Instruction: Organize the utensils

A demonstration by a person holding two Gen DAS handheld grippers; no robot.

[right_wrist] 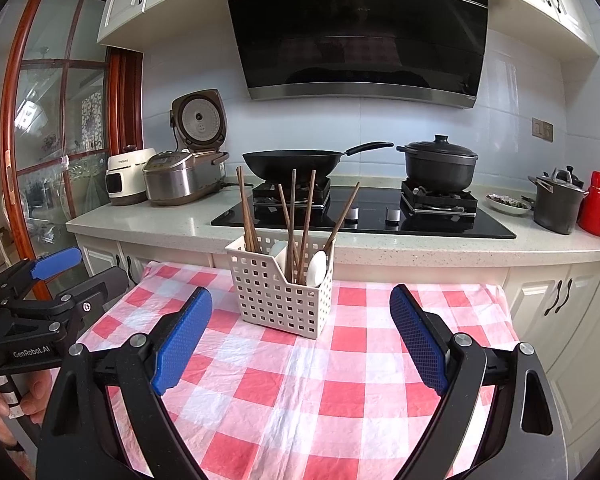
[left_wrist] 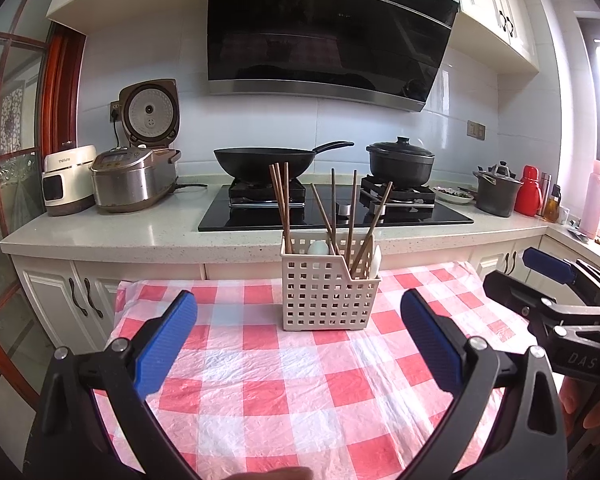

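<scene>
Left wrist view: your left gripper hung low over the cloth, its jaws spread wide with nothing between the blue pads. Ahead of it, near the cloth's far edge, the caddy stood upright. Chopsticks rose from its back left part and more leaned out of the right part, with two white spoons among them. Your right gripper showed at the right edge, beside the cloth and apart from the caddy.

Right wrist view: your right gripper was also wide open and empty, above the cloth. The caddy sat just beyond and left of centre, well clear of both pads. Chopsticks stood in its left and middle parts, and a spoon rested at its right corner. Your left gripper showed at the left, off the cloth's edge, a hand under it.
</scene>
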